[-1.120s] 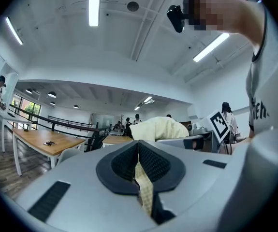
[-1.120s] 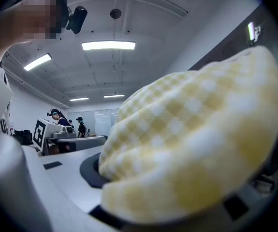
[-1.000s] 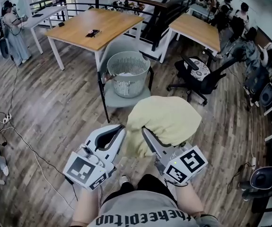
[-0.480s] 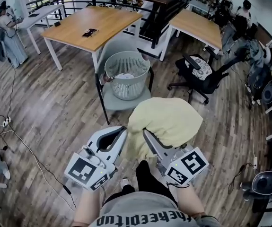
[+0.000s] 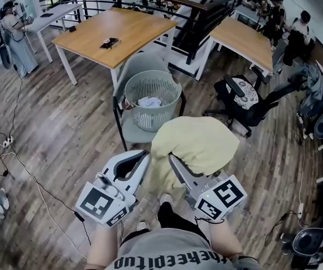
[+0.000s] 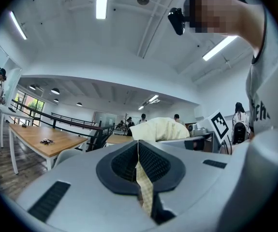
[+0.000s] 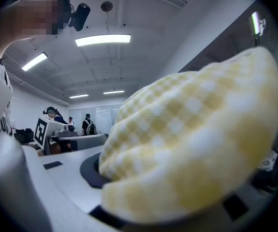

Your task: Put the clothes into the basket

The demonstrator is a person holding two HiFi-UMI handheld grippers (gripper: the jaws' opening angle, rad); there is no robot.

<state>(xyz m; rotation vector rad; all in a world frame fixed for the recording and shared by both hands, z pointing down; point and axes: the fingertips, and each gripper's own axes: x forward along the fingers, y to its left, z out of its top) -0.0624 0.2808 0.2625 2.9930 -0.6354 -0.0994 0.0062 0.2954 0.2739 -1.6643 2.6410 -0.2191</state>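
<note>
The hand-held gripper (image 7: 110, 177) clamps a bulging yellow checked cloth (image 7: 192, 139).

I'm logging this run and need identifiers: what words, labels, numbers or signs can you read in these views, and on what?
"thekeepitup": upside down on the person's shirt in the head view; the frame edge may cut it off.
Left marker cube and right marker cube: black-and-white square patterns, no letters.
Nothing else is large or sharp enough to read.

The cloth (image 5: 200, 142) is pale yellow with a fine white check. The basket (image 5: 150, 117) is light grey with slotted walls, and the floor (image 5: 66, 134) is grey-brown wood plank.
</note>
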